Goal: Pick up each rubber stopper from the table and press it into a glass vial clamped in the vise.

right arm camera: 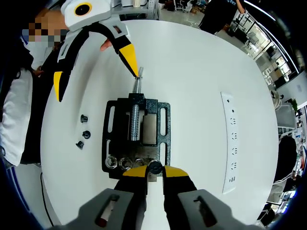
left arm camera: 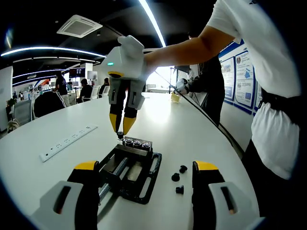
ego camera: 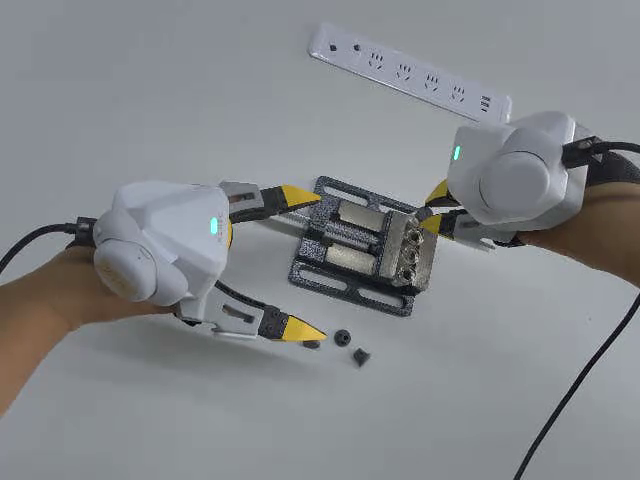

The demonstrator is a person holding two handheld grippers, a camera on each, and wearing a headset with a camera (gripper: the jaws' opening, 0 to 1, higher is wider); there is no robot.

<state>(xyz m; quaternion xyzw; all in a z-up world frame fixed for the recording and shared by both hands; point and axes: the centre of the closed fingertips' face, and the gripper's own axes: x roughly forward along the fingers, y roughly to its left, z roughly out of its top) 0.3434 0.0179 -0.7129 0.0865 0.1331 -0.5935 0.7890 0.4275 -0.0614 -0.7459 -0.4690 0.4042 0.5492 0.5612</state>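
Rubber stopper (right arm camera: 154,167) pinched in right tool (right arm camera: 154,170), above vials (right arm camera: 124,163) in vise (right arm camera: 164,125); left tool (left arm camera: 146,166) wide apart

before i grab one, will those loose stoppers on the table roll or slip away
Probably light: the stoppers look tiny beside the vise. Round bodies, so a nudge may roll them. Matte rubber likely grips, not slips.

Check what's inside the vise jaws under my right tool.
Glass vials sit clamped in a row in the vise; three mouths look open. The right tool holds a black stopper over the end spot, hiding whatever is beneath it.
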